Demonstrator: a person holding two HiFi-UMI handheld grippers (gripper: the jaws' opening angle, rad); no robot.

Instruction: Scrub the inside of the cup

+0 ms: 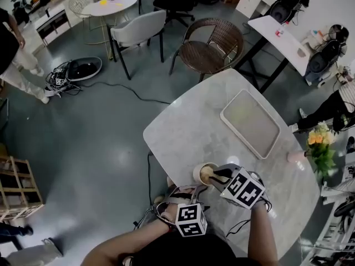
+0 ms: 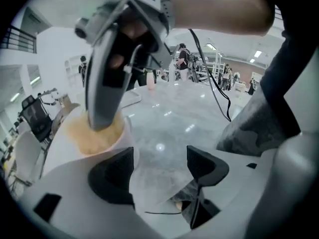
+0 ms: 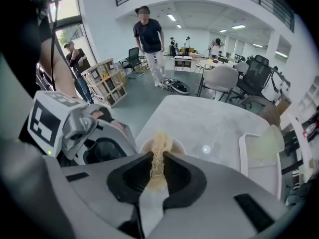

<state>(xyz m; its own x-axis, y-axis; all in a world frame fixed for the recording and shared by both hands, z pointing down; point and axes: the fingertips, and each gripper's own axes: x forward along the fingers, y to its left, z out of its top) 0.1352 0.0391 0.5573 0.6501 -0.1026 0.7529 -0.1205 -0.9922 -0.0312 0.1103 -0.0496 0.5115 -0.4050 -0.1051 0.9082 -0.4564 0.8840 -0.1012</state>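
Head view: cup (image 1: pixel 198 174) by near edge of table (image 1: pixel 188 126). Right gripper (image 3: pixel 158 171) clamped on tan scrub pad (image 3: pixel 158 153), pushed down into cup. Left gripper (image 2: pixel 159 171) spread wide, gripping nothing, just beside cup.

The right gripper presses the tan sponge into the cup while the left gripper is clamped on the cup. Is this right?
Not quite: in the left gripper view the left gripper is open, with only table between its jaws and the cup beside them. The right gripper does press the sponge into the cup.
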